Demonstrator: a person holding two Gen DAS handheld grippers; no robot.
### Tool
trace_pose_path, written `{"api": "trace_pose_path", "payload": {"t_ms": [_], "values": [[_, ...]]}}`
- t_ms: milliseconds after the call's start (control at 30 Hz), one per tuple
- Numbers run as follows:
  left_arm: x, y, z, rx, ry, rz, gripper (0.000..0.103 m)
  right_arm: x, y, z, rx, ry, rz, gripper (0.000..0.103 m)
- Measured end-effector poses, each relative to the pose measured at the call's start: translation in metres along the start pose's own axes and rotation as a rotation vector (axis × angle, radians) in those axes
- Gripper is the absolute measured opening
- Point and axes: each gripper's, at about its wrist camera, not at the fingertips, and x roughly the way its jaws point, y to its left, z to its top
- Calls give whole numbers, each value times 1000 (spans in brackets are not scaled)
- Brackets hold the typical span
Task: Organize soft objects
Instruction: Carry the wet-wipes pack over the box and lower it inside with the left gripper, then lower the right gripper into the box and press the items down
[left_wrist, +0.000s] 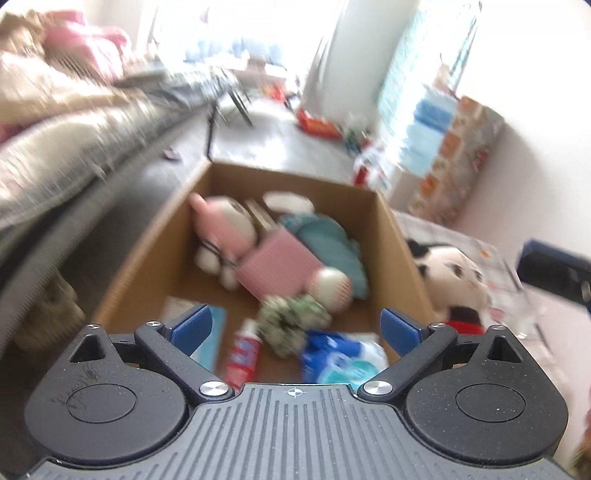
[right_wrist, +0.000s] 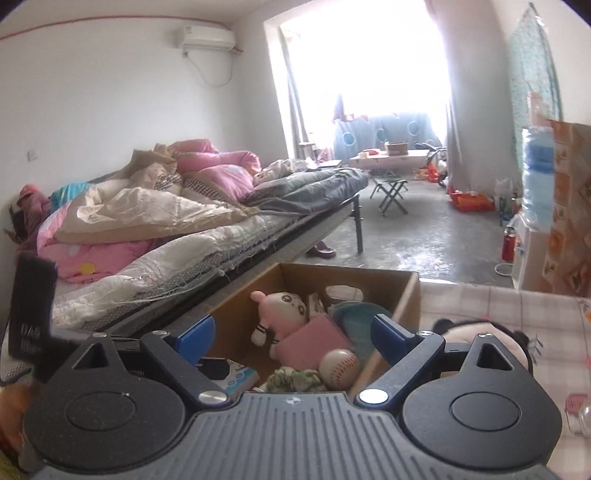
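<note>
An open cardboard box (left_wrist: 388, 229) holds a pink plush (left_wrist: 225, 229), a pink ribbed pad (left_wrist: 277, 266), a teal soft item (left_wrist: 332, 240), a baseball (left_wrist: 334, 288) and a green scrunchie (left_wrist: 291, 317). My left gripper (left_wrist: 295, 323) hangs open above the box's near end with nothing between its fingers. In the right wrist view the box (right_wrist: 369, 280), the pink plush (right_wrist: 284, 314) and the baseball (right_wrist: 340, 367) lie ahead of my right gripper (right_wrist: 291, 332), which is open and empty too. A black-and-white plush (left_wrist: 454, 273) lies outside the box on its right, also seen as a plush (right_wrist: 480, 332) behind my right finger.
A bed (right_wrist: 184, 221) piled with quilts runs along the box's left side. A red-and-white tube (left_wrist: 242, 350) and a blue-white packet (left_wrist: 332, 354) lie at the box's near end. A checked cloth (right_wrist: 517, 314) covers the surface right of the box. A water bottle (right_wrist: 537, 177) stands at the far right.
</note>
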Motion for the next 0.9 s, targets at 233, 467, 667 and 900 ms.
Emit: {"api": "trace_pose_path", "payload": {"t_ms": [233,467,667,900], "values": [[-14,28,4,-36,-117,54,98,88,14,40,-28,209,58,77],[-21,66,9,-98,-179,73,98,203,11,51,30,424,15,56],[-20,87,12,-103,-215,91,98,280,-1,45,22,529,-102,39],[-15,101,13,-106,-222,69,98,323,-25,24,94,641,-171,34]]}}
